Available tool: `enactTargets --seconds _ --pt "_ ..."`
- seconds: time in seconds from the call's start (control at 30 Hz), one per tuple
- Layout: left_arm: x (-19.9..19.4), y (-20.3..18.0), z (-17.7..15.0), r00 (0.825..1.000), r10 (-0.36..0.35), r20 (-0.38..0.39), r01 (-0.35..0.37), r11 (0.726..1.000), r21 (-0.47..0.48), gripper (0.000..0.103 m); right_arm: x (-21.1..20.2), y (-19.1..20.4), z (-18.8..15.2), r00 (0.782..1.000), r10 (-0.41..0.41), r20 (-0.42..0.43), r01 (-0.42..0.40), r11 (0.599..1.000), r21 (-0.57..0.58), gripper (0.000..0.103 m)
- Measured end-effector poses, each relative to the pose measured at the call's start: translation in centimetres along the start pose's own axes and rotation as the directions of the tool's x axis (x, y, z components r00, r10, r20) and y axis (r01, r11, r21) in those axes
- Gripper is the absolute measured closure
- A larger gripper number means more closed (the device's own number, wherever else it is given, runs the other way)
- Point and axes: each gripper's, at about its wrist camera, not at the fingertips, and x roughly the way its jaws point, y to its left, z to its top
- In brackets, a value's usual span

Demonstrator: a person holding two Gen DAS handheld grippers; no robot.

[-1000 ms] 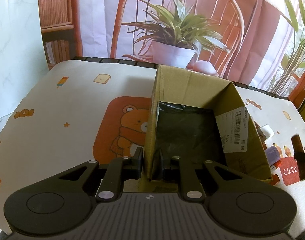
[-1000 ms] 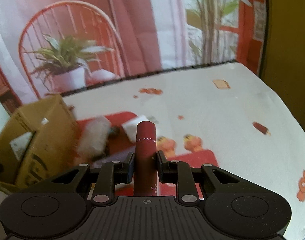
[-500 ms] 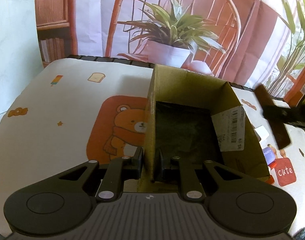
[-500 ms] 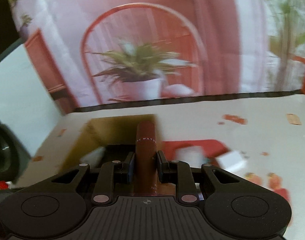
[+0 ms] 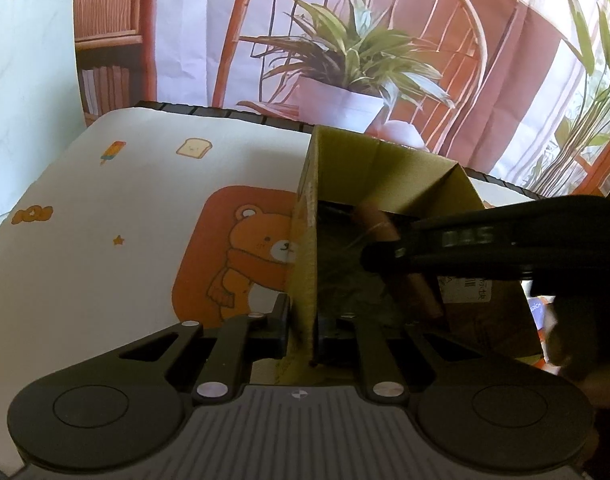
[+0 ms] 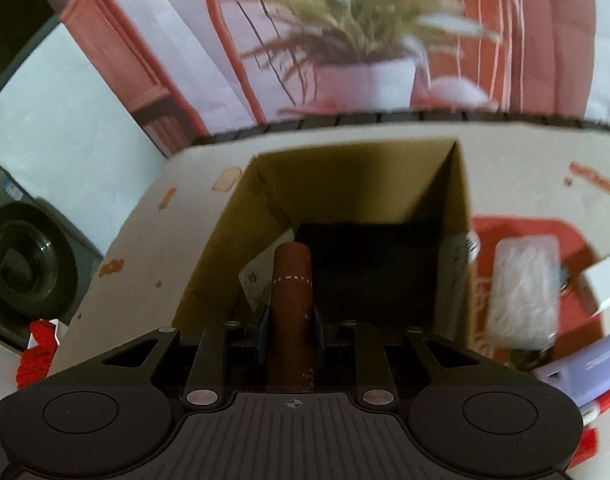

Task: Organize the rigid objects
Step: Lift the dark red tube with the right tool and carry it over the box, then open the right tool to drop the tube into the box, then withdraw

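Note:
An open cardboard box (image 5: 389, 168) (image 6: 345, 176) with a dark bottom stands on the cartoon-print table cover. My left gripper (image 5: 303, 322) is shut on the box's left wall near its front corner. My right gripper (image 6: 291, 330) is shut on a dark red tube (image 6: 292, 292) with white lettering and holds it over the box opening. In the left wrist view the right gripper (image 5: 381, 256) reaches in from the right edge, and the red tube (image 5: 375, 220) slants across the inside of the box.
To the right of the box lie a clear plastic packet (image 6: 523, 288), a white block (image 6: 609, 280) and a lilac box (image 6: 585, 368). A potted-plant backdrop (image 5: 345, 64) hangs behind the table's far edge. A dark round appliance (image 6: 21, 264) stands off the table's left side.
My right gripper has carried the red tube leftward from over the loose items until it hangs above the box. It now shows inside the left wrist view. The left gripper has stayed on the box wall.

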Motion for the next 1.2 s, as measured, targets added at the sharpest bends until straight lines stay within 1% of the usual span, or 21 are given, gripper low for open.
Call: enactTargets --seconds 0.13,0.33,0.5,0.67,0.87,0.9,0.93,1.0,1.07,1.13,1.2 --pt "0.1 0.1 0.0 1.0 0.0 0.0 0.0 1.0 -0.001 0.09 1.5 0.0 -0.1 0.999 0.009 -0.047 -0.007 0.999 0.042 0.082" --pt "0.2 0.2 0.0 1.0 -0.005 0.001 0.006 1.0 -0.004 0.09 3.0 -0.6 -0.1 0.996 0.02 -0.089 -0.012 0.995 0.1 0.082" --pt "0.3 0.3 0.0 1.0 -0.002 -0.004 0.002 1.0 -0.01 0.09 3.1 -0.7 0.1 0.994 0.064 -0.093 -0.051 0.99 0.135 0.078" --pt "0.3 0.2 0.0 1.0 0.002 -0.003 -0.002 1.0 -0.007 0.09 1.9 -1.0 0.4 0.997 0.053 -0.051 -0.046 0.989 0.138 0.076" --pt "0.4 0.1 0.1 1.0 0.008 -0.006 -0.008 1.0 -0.008 0.09 -1.3 -0.7 0.6 0.998 -0.001 0.068 -0.002 0.999 0.045 0.068" --pt "0.4 0.0 0.1 1.0 0.01 -0.006 -0.01 1.0 -0.007 0.09 -1.8 -0.6 0.6 0.996 -0.007 0.088 0.004 1.0 0.028 0.063" --pt "0.4 0.0 0.1 1.0 0.012 -0.007 -0.012 1.0 -0.007 0.09 -2.4 -0.6 0.7 0.994 -0.015 0.109 0.014 1.0 0.012 0.052" --pt "0.4 0.0 0.1 1.0 0.013 -0.009 -0.014 1.0 -0.008 0.09 -3.6 -0.6 0.5 0.988 -0.025 0.152 0.03 0.999 -0.025 0.043" --pt "0.4 -0.1 0.1 1.0 0.017 -0.009 -0.017 1.0 -0.005 0.09 -4.6 -0.7 0.3 0.982 -0.035 0.187 0.046 0.998 -0.052 0.039" --pt "0.4 -0.2 0.1 1.0 0.02 -0.009 -0.02 1.0 -0.003 0.09 -5.7 -1.1 0.1 0.974 -0.054 0.221 0.071 0.995 -0.071 0.028" --pt "0.4 -0.3 0.0 1.0 0.023 -0.009 -0.023 1.0 0.0 0.09 -6.7 -1.8 -0.2 0.964 -0.079 0.254 0.102 0.992 -0.08 0.022"
